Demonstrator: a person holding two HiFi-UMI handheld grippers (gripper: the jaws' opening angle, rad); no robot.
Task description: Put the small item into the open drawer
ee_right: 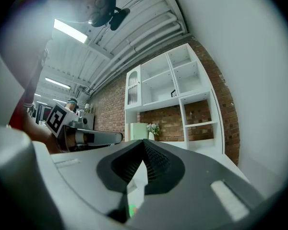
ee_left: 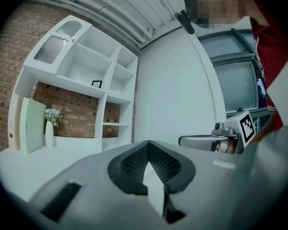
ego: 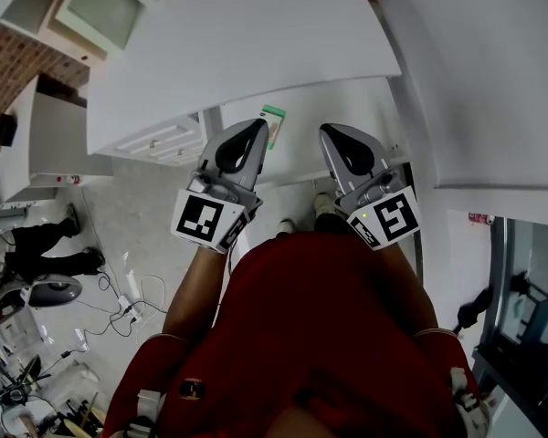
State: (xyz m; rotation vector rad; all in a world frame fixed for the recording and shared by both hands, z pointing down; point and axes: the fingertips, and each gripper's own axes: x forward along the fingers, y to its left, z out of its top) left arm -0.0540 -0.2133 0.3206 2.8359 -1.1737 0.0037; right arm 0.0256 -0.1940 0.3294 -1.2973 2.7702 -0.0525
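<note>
Small item (ego: 272,126) lies in the open drawer (ego: 365,135), both my tongs empty.
My left tongs (ee_left: 148,145), smooth grey shells with ribbed black pads, are closed on nothing, tip just beside the item. That slim white pack with a green end, card I judge, rests flat on the drawer's plain white floor below the worktop (ego: 256,35) edge. My right tongs (ee_right: 144,143) look closed too, held level and clear, so I judge the delivery done.

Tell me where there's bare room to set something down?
The broad white top and the white surface at right are bare. The lower white patch ahead of the right gripper is free too. It is tight beside the small item by the left gripper; cables litter the floor at left.
</note>
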